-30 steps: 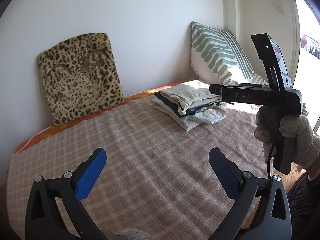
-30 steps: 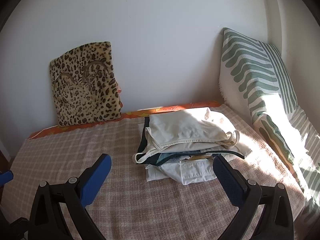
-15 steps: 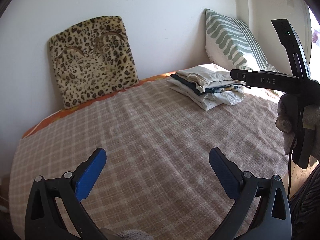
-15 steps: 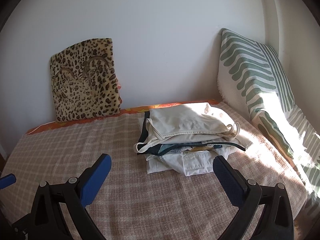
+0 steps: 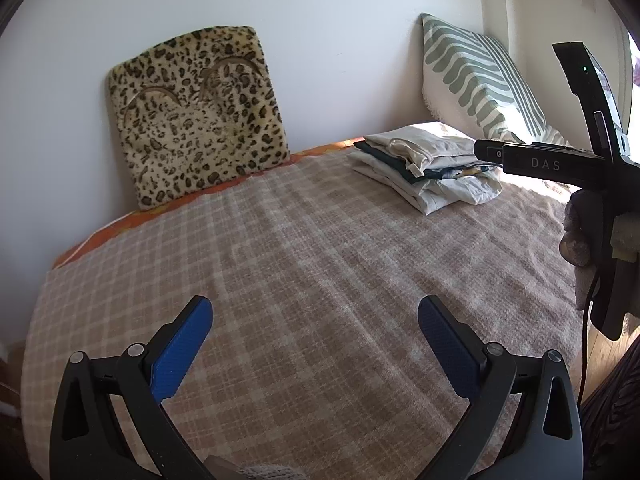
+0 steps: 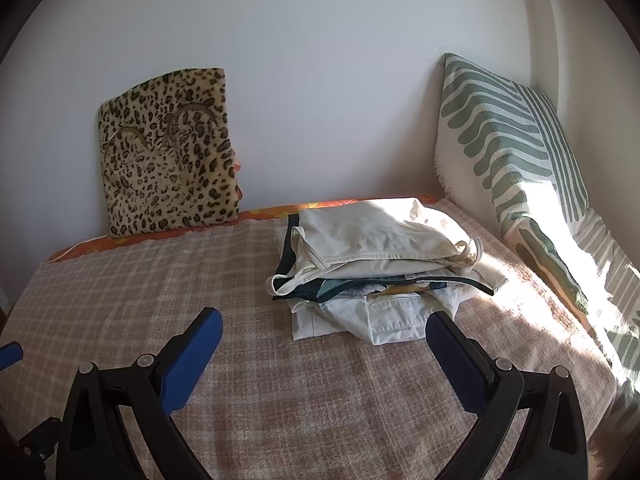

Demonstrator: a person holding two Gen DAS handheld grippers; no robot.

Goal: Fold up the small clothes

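Near the far right corner of the bed's plaid blanket [image 6: 280, 400] sits one stack of folded clothes [image 6: 376, 268], cream piece on top, at least three layers. Both my tongs are spread wide, holding nothing: left gripper [image 5: 314, 340], right gripper [image 6: 324, 354]. Only left cam shows my gloved right hand [image 5: 580, 236] on the right tool's body. Two cushions at the wall: leopard-print cushion [image 6: 168, 152], green-striped pillow [image 6: 508, 152].

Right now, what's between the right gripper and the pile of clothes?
Only bare checked blanket. In the right wrist view, nothing lies between the open right gripper and the clothes pile.
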